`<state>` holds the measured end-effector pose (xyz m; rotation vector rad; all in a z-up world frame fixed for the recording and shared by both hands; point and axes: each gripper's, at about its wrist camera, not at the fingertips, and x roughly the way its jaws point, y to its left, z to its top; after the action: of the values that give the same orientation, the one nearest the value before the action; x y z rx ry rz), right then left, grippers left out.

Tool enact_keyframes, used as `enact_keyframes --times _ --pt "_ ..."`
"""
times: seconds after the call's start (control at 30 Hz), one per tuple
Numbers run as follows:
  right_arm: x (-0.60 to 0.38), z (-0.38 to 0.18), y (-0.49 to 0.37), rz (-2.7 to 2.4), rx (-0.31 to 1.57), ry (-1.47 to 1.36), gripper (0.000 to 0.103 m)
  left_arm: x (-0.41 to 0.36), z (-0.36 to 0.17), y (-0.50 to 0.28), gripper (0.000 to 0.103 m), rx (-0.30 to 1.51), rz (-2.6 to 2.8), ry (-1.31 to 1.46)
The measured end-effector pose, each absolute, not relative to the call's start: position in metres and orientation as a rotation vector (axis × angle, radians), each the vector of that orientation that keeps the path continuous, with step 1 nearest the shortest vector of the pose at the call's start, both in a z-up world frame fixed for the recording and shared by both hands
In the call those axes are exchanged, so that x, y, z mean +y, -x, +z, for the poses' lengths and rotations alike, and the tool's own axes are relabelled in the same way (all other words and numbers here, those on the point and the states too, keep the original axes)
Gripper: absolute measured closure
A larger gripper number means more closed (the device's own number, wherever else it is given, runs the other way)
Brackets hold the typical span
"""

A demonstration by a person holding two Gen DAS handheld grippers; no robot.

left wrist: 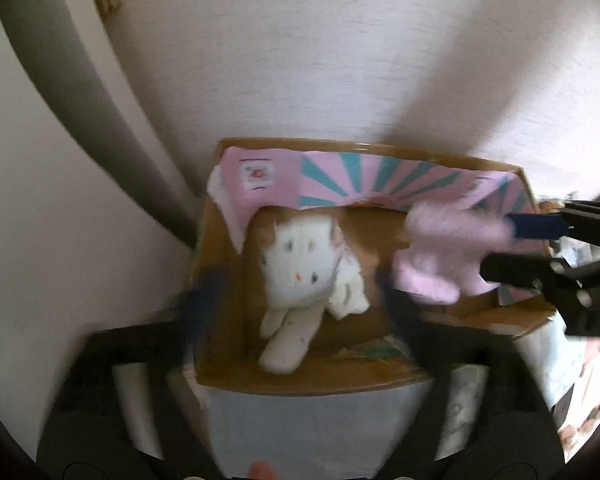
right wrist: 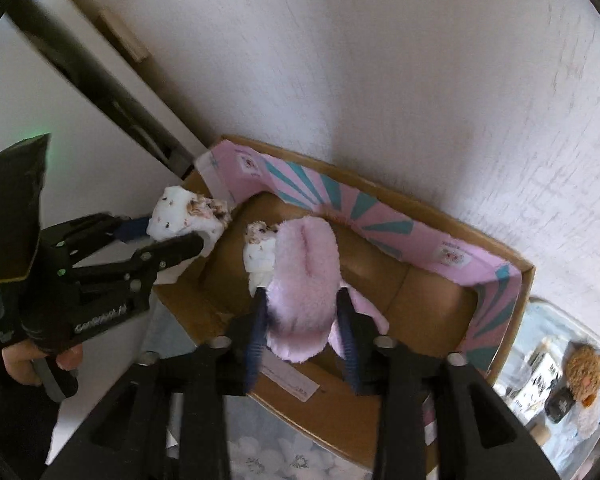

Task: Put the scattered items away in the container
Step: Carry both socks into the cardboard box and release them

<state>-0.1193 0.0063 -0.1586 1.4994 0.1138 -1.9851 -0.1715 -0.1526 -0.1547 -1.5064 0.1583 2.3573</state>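
A: Right wrist view first, biggest thing down: what do you see?

B: An open cardboard box with a pink-and-teal inner liner stands against a pale wall. It sits on a floral-patterned surface.

A: And the toys?

B: The right gripper pinches a pink plush toy between its blue-padded fingers, over the inside of the box. From the left wrist the same pink toy hangs at the right side of the box.

A: The other gripper?

B: The left gripper is clamped on a white plush toy with brownish specks, held above the box's left edge. In its own camera the white toy fills the middle, over the brown box floor, though that picture is blurred and the fingers are smeared.

A: Anything outside the box?

B: A brown fuzzy toy lies well apart, at the far right edge of the right wrist view.
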Motion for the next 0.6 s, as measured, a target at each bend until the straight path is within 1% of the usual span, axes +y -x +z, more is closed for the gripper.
enact_keyframes --times 0.03,0.1,0.37,0.6 --pt "0.009 -0.160 0.122 -1.995 0.110 -1.523 0.042 -0.155 -0.152 0.171 0.000 0.131 2.368 1.492" --pt "0.011 -0.163 0.125 -2.012 0.111 -1.547 0.041 -0.159 -0.146 0.172 0.000 0.091 2.372 1.482" --pt "0.036 -0.147 0.120 -2.084 0.217 -1.563 0.041 -0.155 -0.118 0.167 0.000 0.093 2.412 1.414" --pt "0.061 -0.126 0.114 -2.174 0.195 -1.530 0.041 -0.141 -0.101 0.157 0.000 0.153 2.423 1.347"
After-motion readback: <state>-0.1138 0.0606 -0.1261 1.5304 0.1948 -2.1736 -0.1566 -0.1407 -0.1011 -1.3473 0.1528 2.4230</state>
